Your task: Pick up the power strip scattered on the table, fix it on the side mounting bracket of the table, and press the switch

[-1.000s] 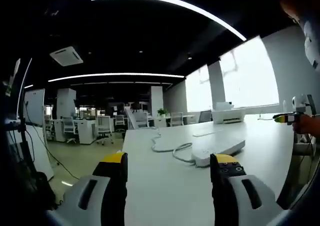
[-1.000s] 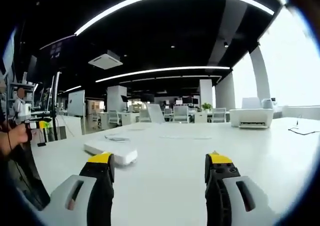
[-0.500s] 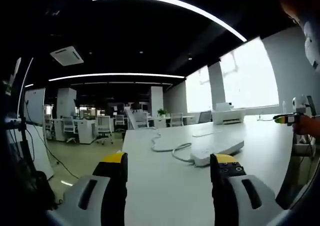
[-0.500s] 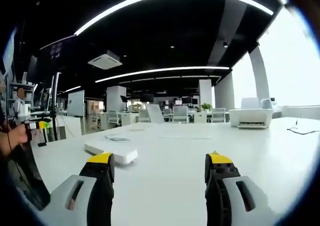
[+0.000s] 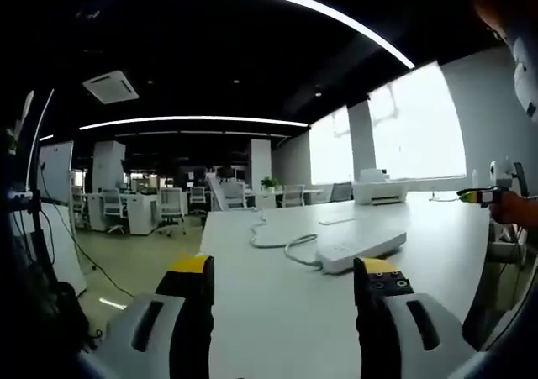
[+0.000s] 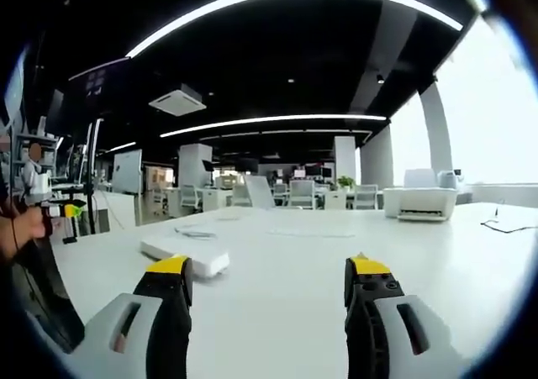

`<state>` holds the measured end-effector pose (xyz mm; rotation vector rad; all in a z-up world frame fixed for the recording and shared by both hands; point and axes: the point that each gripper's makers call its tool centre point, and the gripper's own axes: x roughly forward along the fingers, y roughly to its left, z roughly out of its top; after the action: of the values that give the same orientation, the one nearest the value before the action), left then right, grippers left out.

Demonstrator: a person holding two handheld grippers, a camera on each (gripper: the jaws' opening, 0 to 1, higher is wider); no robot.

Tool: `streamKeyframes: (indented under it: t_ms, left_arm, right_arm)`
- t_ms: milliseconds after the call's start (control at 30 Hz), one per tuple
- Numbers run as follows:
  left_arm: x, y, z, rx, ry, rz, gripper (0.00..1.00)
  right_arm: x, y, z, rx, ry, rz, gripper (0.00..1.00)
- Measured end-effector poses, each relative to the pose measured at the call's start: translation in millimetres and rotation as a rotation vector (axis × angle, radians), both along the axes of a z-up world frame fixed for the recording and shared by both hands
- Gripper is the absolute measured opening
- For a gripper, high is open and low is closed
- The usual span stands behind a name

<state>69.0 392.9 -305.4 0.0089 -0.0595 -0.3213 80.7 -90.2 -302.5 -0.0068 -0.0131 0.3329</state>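
White plastic on a white table (image 5: 277, 312) — the power strip (image 5: 361, 246) lies flat, a long slab with its cable (image 5: 282, 243) curling away from its far end in loose loops toward the table's far edge. In the left gripper view the strip sits just beyond the left tool (image 5: 286, 274), a little toward its right jaw; in the right gripper view the power strip (image 6: 187, 254) lies just beyond the right tool (image 6: 267, 276), off toward its left jaw. Both tools stand wide and empty, jaws well apart, touching nothing.

The strip looks rigid and fairly light, with smooth sides that may slip under the pads. A sound hold would likely be across the narrow width near the middle of the body, clear of the switch and sockets, so it hangs level. The cable is soft and will trail and drag — its weight may tug the cable end down, so keep it free of the table edge. A printer (image 5: 381, 192) stands well beyond the strip, near the windows.
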Motion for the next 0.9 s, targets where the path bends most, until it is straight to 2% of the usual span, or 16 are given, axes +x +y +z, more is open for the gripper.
streamKeyframes:
  t_ms: [467,600,900]
  left_arm:
    - [-0.7,5,12.6,0.036,-0.012,-0.012,0.72]
    - [1.8,0,20.1,0.074,-0.013,-0.038,0.72]
    - [2.3,-5,26.0,0.088,-0.022,-0.061,0.72]
  right_arm:
    - [-1,-6,6.3,-0.004,-0.015,-0.009,0.70]
    - [-1,-4,5.2,-0.009,-0.015,-0.001,0.70]
    - [1,-2,15.7,-0.064,-0.021,0.049,0.70]
